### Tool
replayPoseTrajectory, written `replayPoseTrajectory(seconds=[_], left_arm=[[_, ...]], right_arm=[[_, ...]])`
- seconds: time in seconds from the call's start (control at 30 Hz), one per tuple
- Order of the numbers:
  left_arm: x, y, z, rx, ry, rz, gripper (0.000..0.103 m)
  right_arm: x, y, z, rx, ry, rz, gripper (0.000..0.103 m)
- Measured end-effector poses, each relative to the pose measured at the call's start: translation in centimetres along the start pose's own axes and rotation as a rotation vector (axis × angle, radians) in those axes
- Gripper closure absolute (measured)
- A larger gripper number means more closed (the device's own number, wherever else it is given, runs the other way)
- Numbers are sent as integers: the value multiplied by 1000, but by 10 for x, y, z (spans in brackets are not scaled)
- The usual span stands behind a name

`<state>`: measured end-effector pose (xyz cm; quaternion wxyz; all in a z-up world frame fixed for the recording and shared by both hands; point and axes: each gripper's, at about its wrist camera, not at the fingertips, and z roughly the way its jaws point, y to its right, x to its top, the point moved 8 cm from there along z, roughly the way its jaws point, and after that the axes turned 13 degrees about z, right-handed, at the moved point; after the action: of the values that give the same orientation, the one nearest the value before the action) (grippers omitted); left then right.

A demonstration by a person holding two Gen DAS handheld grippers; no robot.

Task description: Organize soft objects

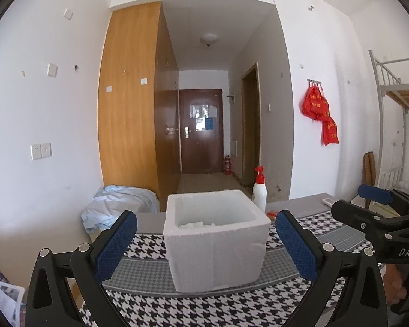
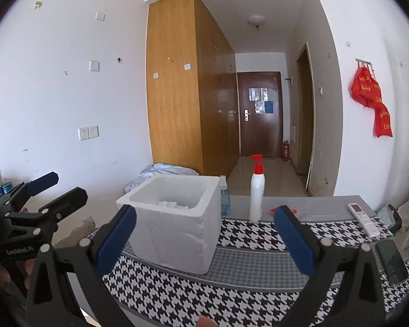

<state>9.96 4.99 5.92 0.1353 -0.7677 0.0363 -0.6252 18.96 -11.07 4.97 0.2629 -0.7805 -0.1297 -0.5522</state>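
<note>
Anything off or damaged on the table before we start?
Foam box sits askew to the cloth's stripes, and its front right corner edge looks chipped and rough. Nothing spilled; pump bottle stands upright. Both claws, left and right, are open and empty.

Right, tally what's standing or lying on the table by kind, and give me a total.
Foam box: 1
Bottles: 2, the white pump bottle and the clear blue bottle behind the box
Remote control: 1
Phone: 1
Small red item, too small to identify: 1
Total: 6
</note>
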Motion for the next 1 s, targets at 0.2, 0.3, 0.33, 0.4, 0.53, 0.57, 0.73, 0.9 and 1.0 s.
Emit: replayPoseTrajectory(seconds=[0.2,0.3,0.33,0.4,0.53,0.57,0.73,0.9,1.0], left_arm=[[-11,10,-10,-16,2,0,1],[-14,13,-12,-22,3,-1,1],[-15,14,-13,-22,5,-2,1],[-17,15,-16,-13,9,-2,1],[-21,17,-21,3,32,-9,1],[-22,18,-22,11,35,-12,1],[-28,24,-24,8,30,-8,1],[-33,29,-28,19,29,9,1],[-36,32,-31,11,33,10,1]], right_arm=[[-9,2,-11,-3,9,-1,1],[-12,6,-14,-21,8,7,1],[-14,6,-15,-22,7,4,1],[-16,8,-17,-25,10,2,1],[-26,11,-20,-24,10,7,1],[-28,11,-20,-31,9,1,1],[-36,12,-22,-29,7,-3,1],[-43,15,-29,-34,10,7,1],[-47,16,-33,-38,12,12,1]])
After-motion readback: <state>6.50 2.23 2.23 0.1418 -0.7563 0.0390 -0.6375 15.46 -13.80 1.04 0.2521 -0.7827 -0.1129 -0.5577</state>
